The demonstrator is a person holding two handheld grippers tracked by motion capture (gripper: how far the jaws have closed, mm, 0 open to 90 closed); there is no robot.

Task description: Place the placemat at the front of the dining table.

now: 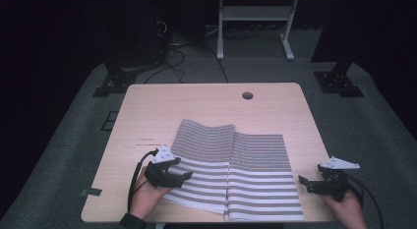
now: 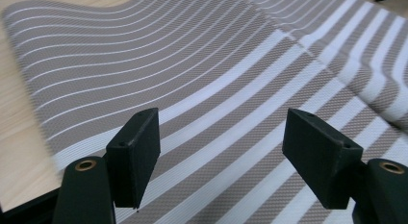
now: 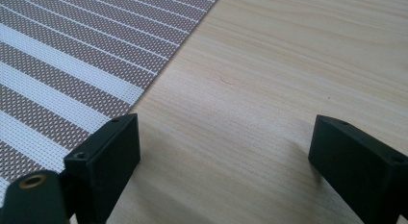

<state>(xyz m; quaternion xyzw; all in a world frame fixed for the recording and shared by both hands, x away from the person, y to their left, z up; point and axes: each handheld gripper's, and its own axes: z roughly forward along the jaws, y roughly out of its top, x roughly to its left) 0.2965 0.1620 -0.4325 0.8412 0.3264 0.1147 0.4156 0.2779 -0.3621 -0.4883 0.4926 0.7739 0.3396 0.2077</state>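
On the worktop (image 1: pixel 147 111) two striped mats (image 1: pixel 236 170) lie flat, side by side. Left tool (image 1: pixel 188 175) and right tool (image 1: pixel 301 181) both gape wide, holding nothing. Progress cannot be judged.

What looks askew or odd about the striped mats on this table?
The left striped mat lies turned at an angle and overlaps the right striped mat along the middle, where a raised ridge shows; its far part looks wavy rather than flat. Nothing looks spilled or damaged.

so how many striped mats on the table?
2, side by side and meeting near the middle: left striped mat under the left hand-held gripper, right striped mat. More beneath? Can't tell.
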